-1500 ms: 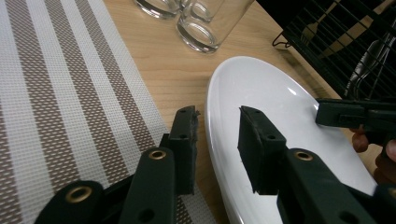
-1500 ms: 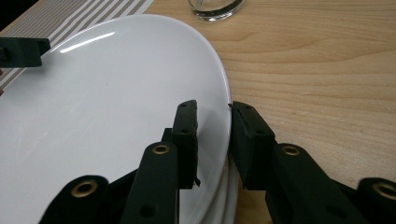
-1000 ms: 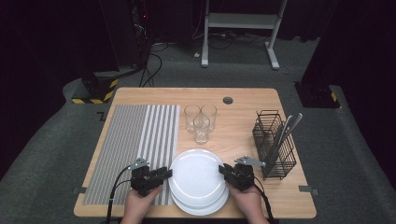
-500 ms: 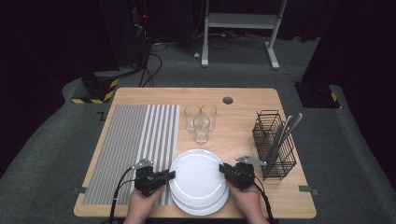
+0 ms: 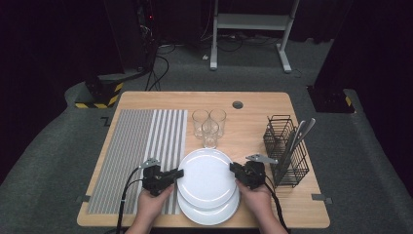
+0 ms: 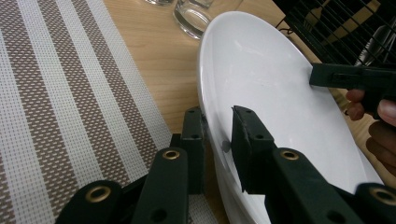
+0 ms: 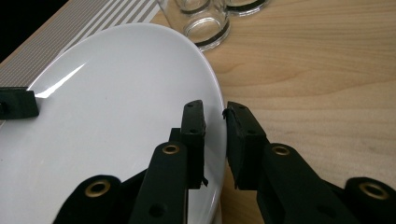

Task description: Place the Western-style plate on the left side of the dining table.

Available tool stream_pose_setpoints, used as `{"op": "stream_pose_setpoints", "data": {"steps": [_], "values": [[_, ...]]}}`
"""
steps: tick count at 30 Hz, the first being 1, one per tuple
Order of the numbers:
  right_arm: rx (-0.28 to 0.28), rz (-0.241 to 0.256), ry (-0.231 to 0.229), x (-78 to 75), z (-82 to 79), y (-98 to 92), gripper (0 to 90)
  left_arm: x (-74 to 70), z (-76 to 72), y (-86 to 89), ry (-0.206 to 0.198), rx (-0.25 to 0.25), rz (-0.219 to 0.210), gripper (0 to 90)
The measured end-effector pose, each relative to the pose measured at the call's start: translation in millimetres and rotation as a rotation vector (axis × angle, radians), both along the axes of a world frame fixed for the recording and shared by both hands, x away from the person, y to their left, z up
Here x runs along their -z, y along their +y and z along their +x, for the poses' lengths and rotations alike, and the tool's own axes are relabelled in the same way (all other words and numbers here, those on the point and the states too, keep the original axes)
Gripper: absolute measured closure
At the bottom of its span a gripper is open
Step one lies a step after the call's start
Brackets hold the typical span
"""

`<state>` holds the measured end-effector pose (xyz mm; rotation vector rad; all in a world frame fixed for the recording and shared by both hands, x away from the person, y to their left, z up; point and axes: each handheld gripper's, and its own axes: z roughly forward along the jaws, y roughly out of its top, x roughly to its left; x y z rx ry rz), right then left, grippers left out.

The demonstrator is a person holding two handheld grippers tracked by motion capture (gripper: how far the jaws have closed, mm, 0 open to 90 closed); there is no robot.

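— Two grippers are pinching the top plate [image 5: 206,176] at the table's near edge: left gripper [image 5: 176,174] at its nine o'clock rim, right gripper [image 5: 234,169] at three. It's sitting on a second plate [image 5: 210,214].

— Jaws?

— Both are closing narrowly on the rim (one jaw above, one below, per the gripper views). Lifting seems to be starting; next they'll need level, matched raising.

— Anything else?

— High view is showing the glasses [image 5: 209,126] at twelve and cutlery basket [image 5: 286,152] at three.
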<state>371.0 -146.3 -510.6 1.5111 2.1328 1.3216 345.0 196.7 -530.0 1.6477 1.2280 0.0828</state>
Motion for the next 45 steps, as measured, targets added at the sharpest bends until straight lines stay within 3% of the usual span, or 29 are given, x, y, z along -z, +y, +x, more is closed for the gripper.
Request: {"op": "stream_pose_setpoints", "data": {"steps": [7, 13, 17, 21, 26, 28, 32, 35, 41, 45], "values": [[0.004, 0.007, -0.005, 2.8, 5.9, 1.8, 76.0, 3.8, -0.2, 0.1, -0.016, -0.006, -0.002, 73.9], [0.001, -0.017, -0.007, 3.0, 4.6, 2.4, 63.8, 4.2, -1.1, -0.7, -0.023, -0.009, -0.001, 73.6], [-0.017, -0.019, -0.002, 0.2, -3.1, -2.1, 52.3, 4.3, -1.3, -0.9, -0.028, -0.010, 0.000, 73.5], [-0.026, -0.014, 0.004, 0.9, -17.5, -6.2, 49.6, 4.3, -1.5, -1.0, -0.030, -0.010, 0.006, 73.5], [-0.038, 0.007, 0.034, 10.8, -28.1, -7.2, 51.6, 4.3, -1.6, -1.3, -0.032, -0.011, 0.007, 73.4], [-0.057, -0.018, 0.025, 14.4, -29.9, -3.9, 57.0, 4.0, -1.8, -2.1, -0.032, -0.015, 0.007, 73.1], [-0.053, -0.020, 0.011, 15.0, -32.7, -2.0, 58.7, 2.9, -2.2, -2.0, -0.033, -0.011, 0.025, 72.3], [-0.043, -0.009, 0.009, 15.5, -33.6, -3.0, 60.3, 0.1, -4.1, -0.4, -0.028, -0.006, 0.005, 62.8], [-0.036, -0.009, 0.002, 15.9, -35.5, -3.1, 60.6, -4.8, -21.6, -0.7, -0.037, 0.003, 0.075, 57.1], [-0.036, -0.007, -0.003, 16.5, -36.0, -3.3, 60.6, -5.0, -28.6, -2.2, -0.017, 0.010, 0.106, 57.3]]}}
